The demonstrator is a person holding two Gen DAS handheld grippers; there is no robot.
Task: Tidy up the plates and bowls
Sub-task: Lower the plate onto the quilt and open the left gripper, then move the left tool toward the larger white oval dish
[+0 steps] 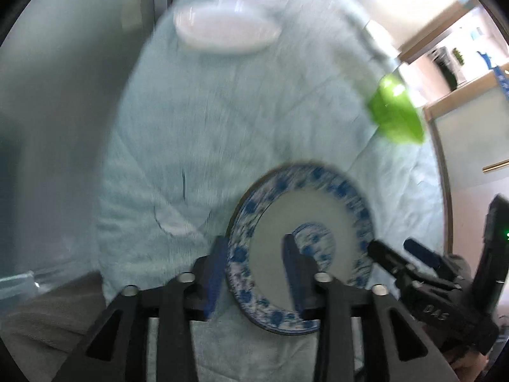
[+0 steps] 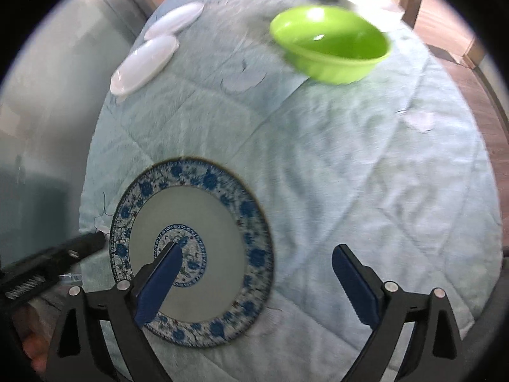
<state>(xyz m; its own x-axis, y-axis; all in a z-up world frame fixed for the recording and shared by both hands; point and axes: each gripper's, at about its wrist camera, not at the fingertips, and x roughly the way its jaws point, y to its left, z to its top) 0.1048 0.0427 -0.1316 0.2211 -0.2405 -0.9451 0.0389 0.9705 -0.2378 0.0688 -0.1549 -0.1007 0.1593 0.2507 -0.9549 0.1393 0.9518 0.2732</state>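
Quilted blue cloth (image 2: 334,175) covers the table. Nearest, the patterned plate (image 2: 191,254) lies flat; left gripper (image 1: 254,273) straddles its rim, released; right gripper (image 2: 257,273) gapes empty. Beyond: green bowl (image 2: 331,44), white plates (image 2: 143,63). Grip the rim squarely.

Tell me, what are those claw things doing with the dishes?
A person holds two grippers over a blue-patterned plate lying on a light quilt. The left gripper straddles the plate's rim, not squeezing it. The right gripper is wide open above it. A green bowl and two white plates wait farther back.
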